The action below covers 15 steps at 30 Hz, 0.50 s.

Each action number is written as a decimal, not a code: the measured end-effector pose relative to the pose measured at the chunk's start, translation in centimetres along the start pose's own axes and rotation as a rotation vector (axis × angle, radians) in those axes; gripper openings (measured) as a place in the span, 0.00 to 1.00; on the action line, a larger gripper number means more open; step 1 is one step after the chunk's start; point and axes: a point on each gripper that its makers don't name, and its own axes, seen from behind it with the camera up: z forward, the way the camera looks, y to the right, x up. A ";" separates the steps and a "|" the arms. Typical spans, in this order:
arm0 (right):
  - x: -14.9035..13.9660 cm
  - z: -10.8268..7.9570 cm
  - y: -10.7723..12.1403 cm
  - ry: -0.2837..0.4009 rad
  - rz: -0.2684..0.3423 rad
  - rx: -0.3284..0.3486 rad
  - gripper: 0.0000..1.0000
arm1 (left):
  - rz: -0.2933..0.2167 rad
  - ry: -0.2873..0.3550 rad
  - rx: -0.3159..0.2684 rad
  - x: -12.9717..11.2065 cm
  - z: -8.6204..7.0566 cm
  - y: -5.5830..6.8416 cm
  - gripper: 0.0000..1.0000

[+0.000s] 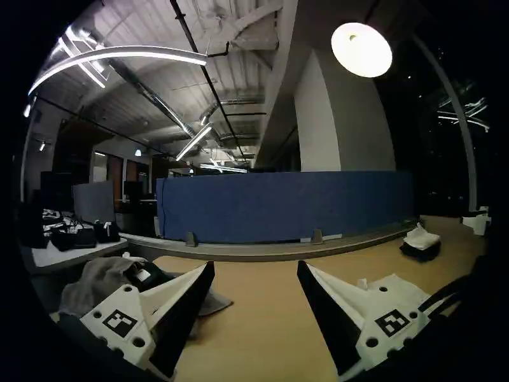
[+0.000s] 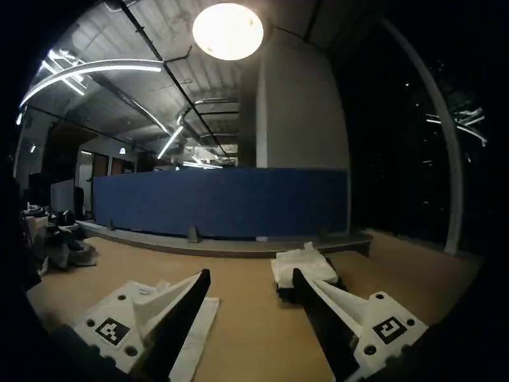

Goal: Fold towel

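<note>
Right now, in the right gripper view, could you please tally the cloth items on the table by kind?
Flat white towel: 1
Folded stack: 1
Crumpled heap: 1
Total: 3

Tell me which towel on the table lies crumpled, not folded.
The grey towel, a loose heap in the left gripper view; the white ones form a neat stack.

One grey towel (image 1: 95, 280), one flat white towel (image 2: 198, 321), one folded stack (image 2: 304, 264).
</note>
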 end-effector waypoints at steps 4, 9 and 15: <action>3.0 -0.4 0.0 0.002 -0.007 -0.003 1.00 | -0.012 -0.011 0.004 3.4 -0.1 -0.2 0.97; 7.2 -0.9 0.2 0.009 -0.011 -0.007 1.00 | -0.013 -0.024 0.010 7.4 -0.1 -0.5 0.97; 11.4 -1.0 0.6 0.033 -0.006 -0.022 1.00 | -0.009 -0.031 -0.004 10.5 -0.3 0.2 0.97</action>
